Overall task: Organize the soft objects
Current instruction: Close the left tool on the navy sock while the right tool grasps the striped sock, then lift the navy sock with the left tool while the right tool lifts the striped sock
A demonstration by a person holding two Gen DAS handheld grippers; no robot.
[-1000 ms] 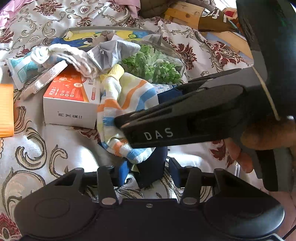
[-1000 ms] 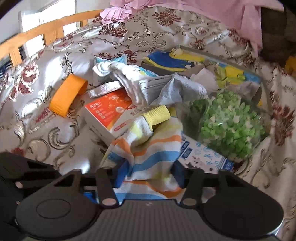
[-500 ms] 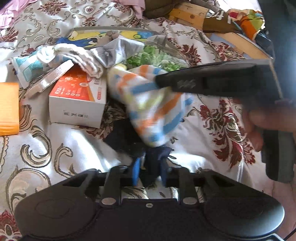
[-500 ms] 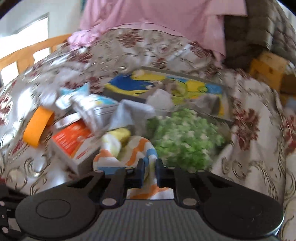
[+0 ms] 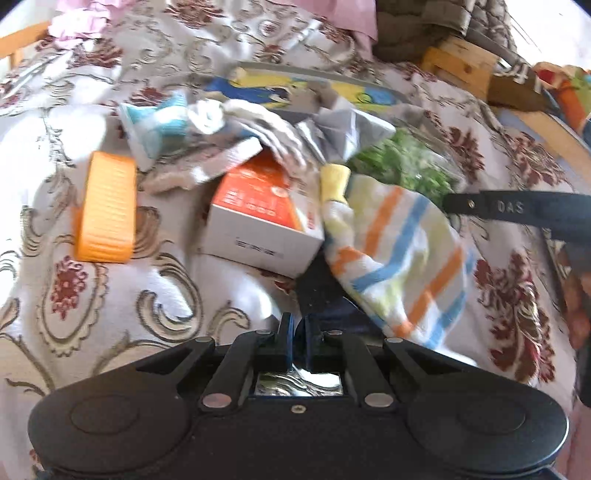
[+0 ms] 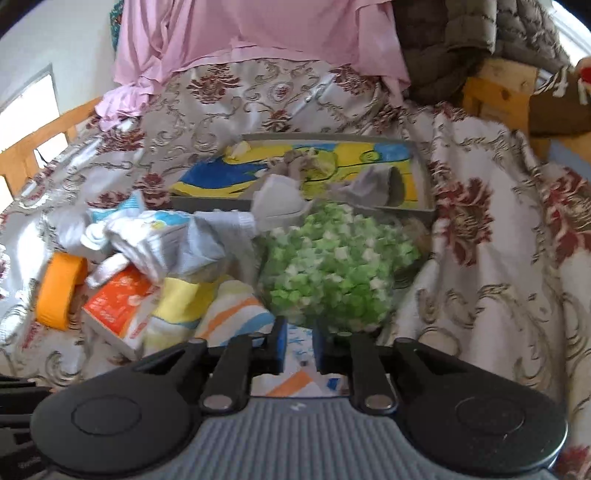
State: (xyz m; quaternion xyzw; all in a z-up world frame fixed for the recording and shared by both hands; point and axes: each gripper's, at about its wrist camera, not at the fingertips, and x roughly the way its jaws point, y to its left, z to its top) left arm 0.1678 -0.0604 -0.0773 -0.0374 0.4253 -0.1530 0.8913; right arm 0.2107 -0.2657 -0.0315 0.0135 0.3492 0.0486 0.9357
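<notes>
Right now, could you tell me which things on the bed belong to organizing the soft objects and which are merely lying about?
Belongs to the job:
- striped sock
- white sock
- grey cloth
- tray with the cartoon picture

Just lying about:
- orange-and-white box
- orange ribbed block
- bag of green pieces
- pink fabric

The sock [image 5: 399, 254] carries orange, blue and pale-yellow stripes on white, with a yellow cuff. The box [image 5: 262, 218] is orange-topped with white sides; the bedspread [image 5: 110, 314] shows maroon flowers, seemingly on cream.
</notes>
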